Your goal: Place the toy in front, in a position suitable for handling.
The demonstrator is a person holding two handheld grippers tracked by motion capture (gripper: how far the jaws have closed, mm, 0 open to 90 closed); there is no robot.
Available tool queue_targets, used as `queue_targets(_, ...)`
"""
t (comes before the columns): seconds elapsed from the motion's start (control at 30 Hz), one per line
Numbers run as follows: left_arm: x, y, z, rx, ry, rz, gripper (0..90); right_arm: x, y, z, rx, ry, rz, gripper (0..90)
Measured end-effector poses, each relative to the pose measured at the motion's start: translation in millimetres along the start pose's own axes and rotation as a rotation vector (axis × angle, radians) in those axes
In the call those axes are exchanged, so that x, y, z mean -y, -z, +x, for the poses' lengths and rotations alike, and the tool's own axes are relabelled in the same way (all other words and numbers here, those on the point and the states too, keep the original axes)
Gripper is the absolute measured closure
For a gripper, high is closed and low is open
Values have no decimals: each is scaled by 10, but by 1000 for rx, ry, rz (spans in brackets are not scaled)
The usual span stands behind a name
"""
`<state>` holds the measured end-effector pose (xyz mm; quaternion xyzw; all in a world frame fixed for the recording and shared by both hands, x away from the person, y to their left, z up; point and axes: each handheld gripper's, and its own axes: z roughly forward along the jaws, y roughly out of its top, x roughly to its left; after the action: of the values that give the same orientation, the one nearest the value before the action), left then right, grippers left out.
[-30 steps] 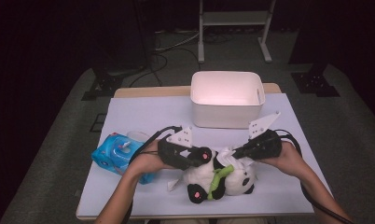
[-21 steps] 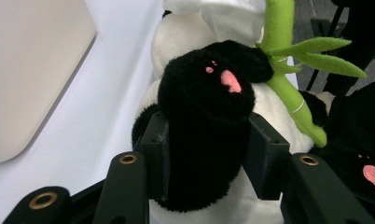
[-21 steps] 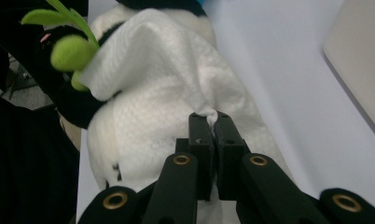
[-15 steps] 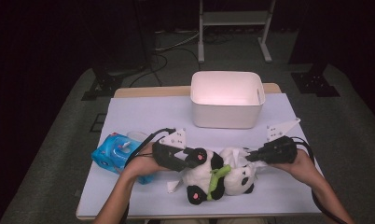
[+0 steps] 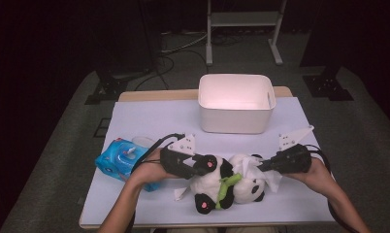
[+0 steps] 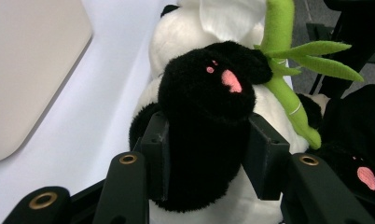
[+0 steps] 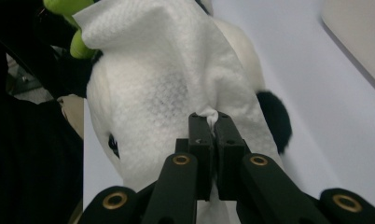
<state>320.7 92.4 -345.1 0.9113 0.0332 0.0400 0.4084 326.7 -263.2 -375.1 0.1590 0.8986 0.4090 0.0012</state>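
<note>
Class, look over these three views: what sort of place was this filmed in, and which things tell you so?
Probably a lab or studio set up for recording. A small table under a white sheet stands alone on grey carpet, dark equipment stands and loose cables behind it. Each hand-held gripper, left and right, trails a cable.

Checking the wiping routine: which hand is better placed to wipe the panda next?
Right: its gripper already pinches the tissue draped on the panda; the left gripper is busy clamping a black paw.

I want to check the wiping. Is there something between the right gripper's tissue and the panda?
Nothing visible. The right gripper pinches the tissue, which lies directly on the panda; the left gripper clamps its black paw.
</note>
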Motion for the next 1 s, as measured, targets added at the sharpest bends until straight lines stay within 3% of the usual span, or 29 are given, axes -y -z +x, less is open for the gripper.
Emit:
queue_targets(0.33,-1,0,-16,-5,-3,-1,565,-491,-158,180,-26,131,31,864)
queue_targets(0.5,8,4,-18,-3,-2,-5,565,-657,-280,254,-55,161,31,854)
queue_targets(0.53,13,7,-18,-3,-2,-5,564,-705,-323,284,-56,177,44,814)
queue_targets(0.63,27,14,-21,1,3,-12,564,-717,-306,303,-52,188,43,783)
queue_targets(0.77,23,12,-15,2,1,-10,563,-689,-197,300,-39,158,18,692)
queue_targets(1.0,13,15,-9,4,-2,1,563,-625,-30,296,-29,138,-3,636)
